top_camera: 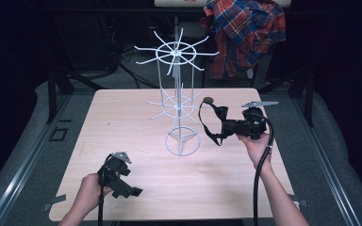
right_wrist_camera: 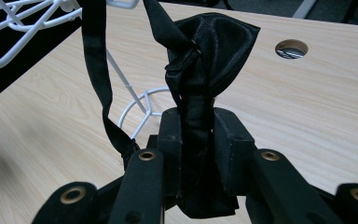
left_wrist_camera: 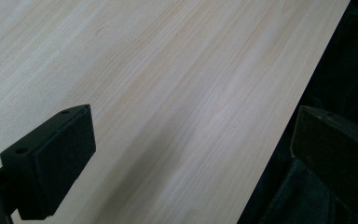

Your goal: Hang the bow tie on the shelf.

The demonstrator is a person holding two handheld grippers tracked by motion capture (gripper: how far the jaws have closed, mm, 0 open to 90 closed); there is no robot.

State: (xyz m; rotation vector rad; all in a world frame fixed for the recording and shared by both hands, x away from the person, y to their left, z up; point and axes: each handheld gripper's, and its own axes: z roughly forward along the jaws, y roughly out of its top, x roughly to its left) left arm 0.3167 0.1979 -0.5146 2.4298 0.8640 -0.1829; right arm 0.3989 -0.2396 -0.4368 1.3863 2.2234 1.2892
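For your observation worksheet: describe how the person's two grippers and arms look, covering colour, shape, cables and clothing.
Both the left gripper and the right gripper are black with blocky padded jaws and brass-coloured pivot rivets. Each carries a grey three-cornered plate and trails a black cable. The forearms are bare, with no sleeves visible.

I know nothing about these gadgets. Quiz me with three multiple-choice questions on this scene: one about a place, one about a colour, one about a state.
1. Where does the white wire display rack stand?
A. on the floor
B. on the light wooden table
C. on a chair

2. What colour is the satin bow tie with strap?
A. black
B. red
C. white

3. How is the left hand-held gripper?
A. shut on the tie
B. shut on the rack
C. open, empty

Answers: 1 B, its ring base sits on the tabletop. 2 A, black fabric clamped in the right hand-held gripper. 3 C, jaws apart over bare wood.
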